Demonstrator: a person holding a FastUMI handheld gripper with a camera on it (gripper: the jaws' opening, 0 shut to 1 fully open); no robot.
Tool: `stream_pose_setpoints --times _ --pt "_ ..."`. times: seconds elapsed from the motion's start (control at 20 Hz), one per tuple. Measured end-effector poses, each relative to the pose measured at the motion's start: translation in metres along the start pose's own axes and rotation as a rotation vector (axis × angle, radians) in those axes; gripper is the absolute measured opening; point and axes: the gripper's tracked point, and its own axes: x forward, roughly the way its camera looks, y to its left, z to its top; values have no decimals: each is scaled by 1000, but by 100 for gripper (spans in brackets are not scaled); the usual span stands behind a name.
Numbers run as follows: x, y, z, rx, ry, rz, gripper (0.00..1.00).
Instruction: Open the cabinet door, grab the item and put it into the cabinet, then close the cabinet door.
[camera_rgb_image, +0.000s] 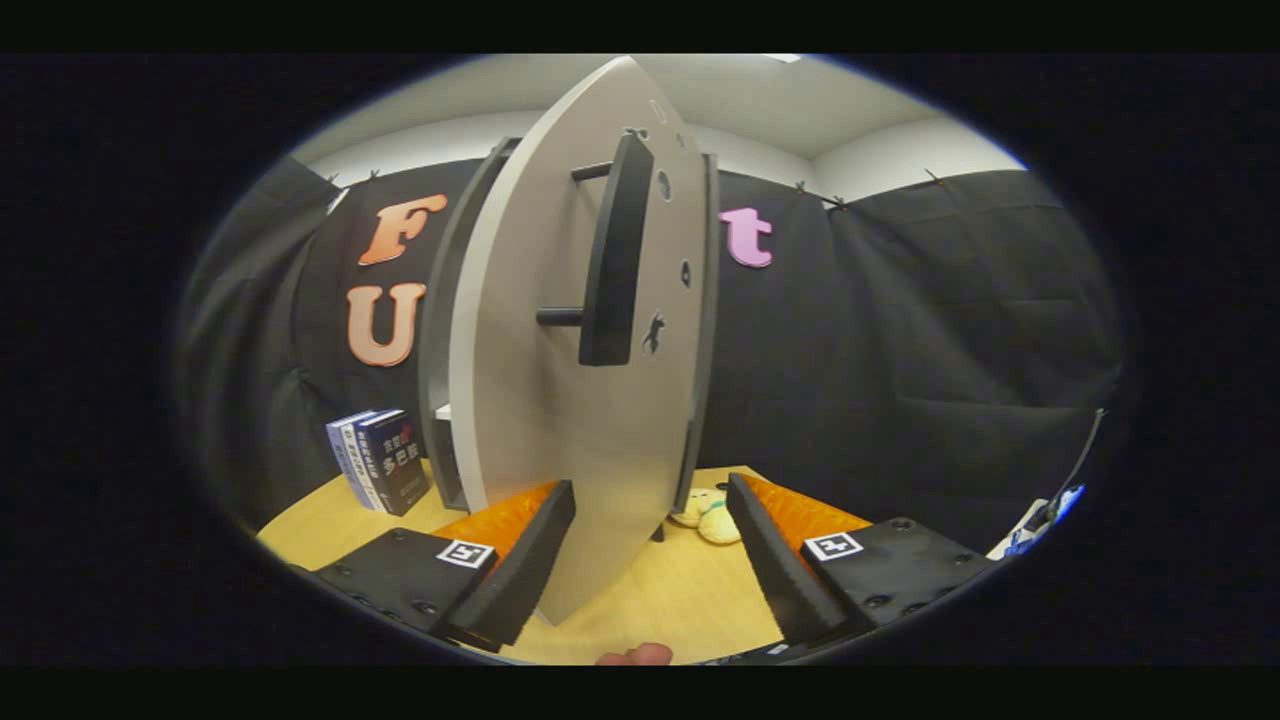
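The grey cabinet door (560, 400) stands swung out, edge toward me, its lower part reaching down between my fingers. A black bar handle (613, 255) sticks out from its face, well above the fingers. Behind the door the grey cabinet body (445, 330) shows its dark frame and part of a white shelf. My gripper (650, 545) is open; the door's lower part lies close against the left finger (520, 570), while the right finger (775, 575) stands apart from it. A small cream plush toy (708, 515) lies on the wooden table (670, 600) just beyond the fingers, right of the door.
Two or three dark blue books (380, 460) stand upright on the table left of the cabinet. Black cloth walls close off the back and right. A fingertip of a hand (635, 655) shows at the near table edge. Some blue and white items (1045, 510) sit at the far right.
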Motion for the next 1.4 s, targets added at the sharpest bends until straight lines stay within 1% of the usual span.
stream_pose_setpoints --times 0.05,0.25,0.4,0.5,0.65,0.9,1.15,1.4 --pt "4 13 3 -25 3 13 96" --pt "20 95 4 -77 5 120 96" --pt "32 139 11 -93 -10 169 96" --pt "43 159 16 -85 -18 181 96" --pt "57 167 22 -71 -33 164 96" --pt "79 158 24 -53 -35 111 96" --pt "99 172 29 -20 -50 135 96" --pt "129 188 46 -29 -96 148 96"
